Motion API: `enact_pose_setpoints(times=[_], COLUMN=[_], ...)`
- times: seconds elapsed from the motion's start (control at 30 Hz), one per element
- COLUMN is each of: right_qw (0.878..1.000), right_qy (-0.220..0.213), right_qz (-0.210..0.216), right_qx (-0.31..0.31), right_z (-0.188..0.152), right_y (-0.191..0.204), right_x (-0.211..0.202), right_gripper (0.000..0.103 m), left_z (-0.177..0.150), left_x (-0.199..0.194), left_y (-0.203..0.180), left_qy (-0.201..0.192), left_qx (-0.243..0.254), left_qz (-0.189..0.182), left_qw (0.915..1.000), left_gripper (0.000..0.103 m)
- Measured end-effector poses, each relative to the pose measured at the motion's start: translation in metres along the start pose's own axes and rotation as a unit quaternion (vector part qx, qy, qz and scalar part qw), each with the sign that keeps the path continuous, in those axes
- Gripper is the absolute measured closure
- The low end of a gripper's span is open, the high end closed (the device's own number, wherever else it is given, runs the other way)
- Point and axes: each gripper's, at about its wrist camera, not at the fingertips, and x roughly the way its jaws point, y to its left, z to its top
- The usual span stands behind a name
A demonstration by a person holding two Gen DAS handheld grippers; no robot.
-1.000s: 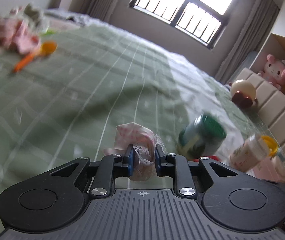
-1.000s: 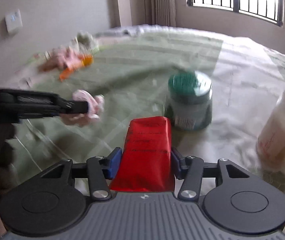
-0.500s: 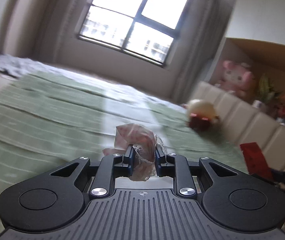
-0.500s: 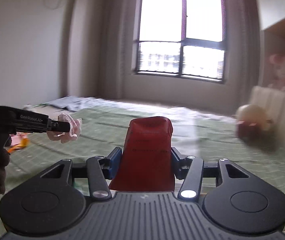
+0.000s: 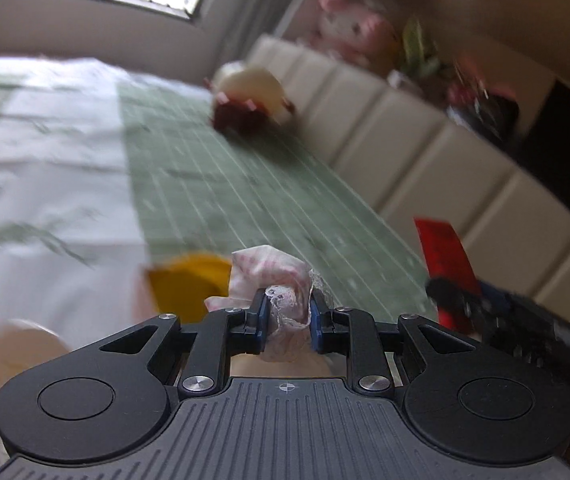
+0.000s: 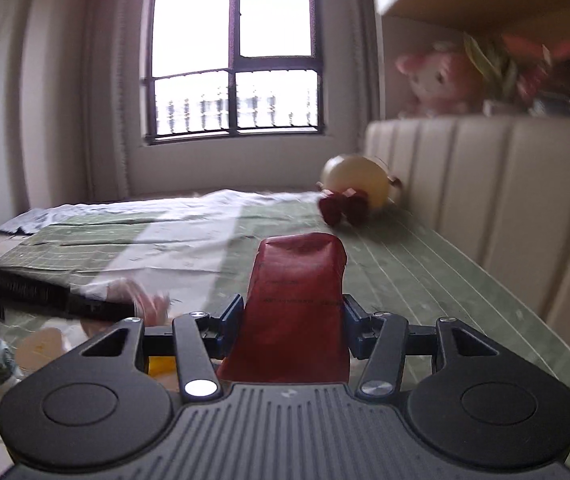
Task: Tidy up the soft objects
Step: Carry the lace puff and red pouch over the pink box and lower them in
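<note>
The left gripper (image 5: 287,316) pinches a crumpled pink cloth (image 5: 273,276) between narrow jaws, held above the green bedspread (image 5: 221,184). Just behind the cloth at 9 o'clock sits something yellow (image 5: 187,280), perhaps a lid, too blurred to tell. A round cream toy (image 5: 251,96) lies at 12 o'clock against the padded headboard (image 5: 425,152). At 3 o'clock, the right gripper (image 6: 291,326) clamps a red pouch (image 6: 297,300) upright above the bed; a pink plush (image 6: 441,82) sits on the headboard ledge at 1 o'clock.
</note>
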Motion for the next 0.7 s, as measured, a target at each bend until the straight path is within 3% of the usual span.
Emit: enact_pose_setpoints(times=[0.1,0.27,0.47,0.7], right_qw=[1.000,0.996,0.993,0.991], right_qy=[0.013,0.048,0.084,0.116], right_qz=[0.009,0.033,0.050,0.056], right_qx=[0.026,0.067,0.059,0.038], right_z=[-0.009,-0.027,-0.045,-0.060], right_y=[-0.027,-0.037,-0.028,-0.004], right_x=[0.002,0.016,0.030,0.051], right_gripper=[0.051,0.051,0.051,0.050], left_z=[-0.014,-0.032,-0.040,-0.041], left_x=[0.024,0.053,0.057,0.045], left_y=[-0.013,-0.027,-0.034,-0.034], left_qy=[0.031,0.058,0.040,0.036], left_qx=[0.008,0.023,0.096,0.097], left_qz=[-0.010,0.002,0.061,0.069], left_qw=[0.9994,0.9980,0.9927,0.9923], left_gripper=[0.079,0.079,0.071,0.068])
